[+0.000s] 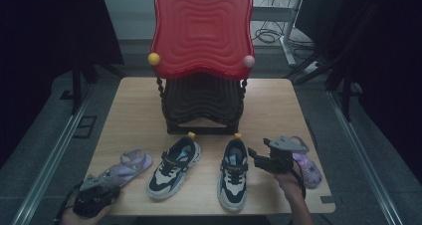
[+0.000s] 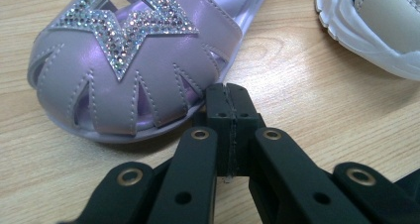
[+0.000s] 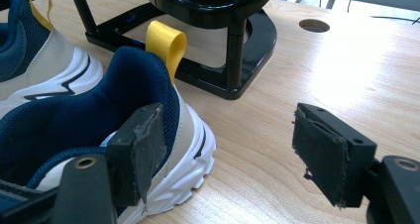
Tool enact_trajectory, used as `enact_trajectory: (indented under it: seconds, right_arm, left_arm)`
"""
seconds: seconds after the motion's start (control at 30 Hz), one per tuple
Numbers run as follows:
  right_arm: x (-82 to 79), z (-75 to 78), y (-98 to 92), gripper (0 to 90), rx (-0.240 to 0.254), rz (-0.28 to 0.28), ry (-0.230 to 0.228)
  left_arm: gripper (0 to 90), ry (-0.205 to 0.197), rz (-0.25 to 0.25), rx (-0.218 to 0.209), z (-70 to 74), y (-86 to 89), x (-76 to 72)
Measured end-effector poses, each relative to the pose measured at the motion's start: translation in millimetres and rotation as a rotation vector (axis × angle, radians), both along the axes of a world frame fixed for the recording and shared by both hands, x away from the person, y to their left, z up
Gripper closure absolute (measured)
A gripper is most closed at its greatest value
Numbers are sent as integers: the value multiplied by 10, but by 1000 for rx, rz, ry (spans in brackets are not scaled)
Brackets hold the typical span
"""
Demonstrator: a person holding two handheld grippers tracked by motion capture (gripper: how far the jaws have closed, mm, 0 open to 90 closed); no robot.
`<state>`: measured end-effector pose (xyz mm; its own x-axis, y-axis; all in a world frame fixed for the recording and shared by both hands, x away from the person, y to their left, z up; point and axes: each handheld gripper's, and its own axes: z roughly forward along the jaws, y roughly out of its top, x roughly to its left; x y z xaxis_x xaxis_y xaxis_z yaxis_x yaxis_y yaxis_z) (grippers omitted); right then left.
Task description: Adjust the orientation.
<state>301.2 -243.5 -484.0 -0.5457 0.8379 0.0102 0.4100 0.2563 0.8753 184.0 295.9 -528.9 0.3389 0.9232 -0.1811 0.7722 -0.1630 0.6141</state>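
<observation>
Four children's shoes lie in a row on a wooden table [image 1: 139,105]. At the near left, a lilac sandal [image 2: 129,60] with a glittering star on its cut-out toe rests flat, its toe just beside the left gripper [image 2: 229,105], whose jaws are pressed together, holding nothing. The right gripper [image 3: 223,144] stands wide open around the heel side of a navy and cream sneaker [image 3: 99,135] with a yellow pull loop. A matching sneaker [image 1: 174,166] lies between, a purple clog [image 1: 307,168] far right, and a black rack with a red tray [image 1: 201,31] stands behind.
</observation>
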Motion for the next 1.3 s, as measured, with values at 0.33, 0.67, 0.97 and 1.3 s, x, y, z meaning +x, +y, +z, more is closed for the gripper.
enact_trajectory:
  seconds: [0.33, 0.67, 0.97, 1.3]
  right_arm:
    - [0, -12, -9, 285, -4, -6, 6]
    - [5, -45, 7, 286, -7, -4, 16]
    - [7, -58, 9, 286, -7, -4, 21]
    - [15, -81, 13, 288, -9, -5, 30]
  left_arm:
    - [897, -3, 49, 68, 4, 73, 4]
    - [897, 18, 63, 27, 20, 236, 93]
    - [895, 27, 79, 20, 37, 339, 190]
    - [896, 58, 78, 3, 31, 463, 375]
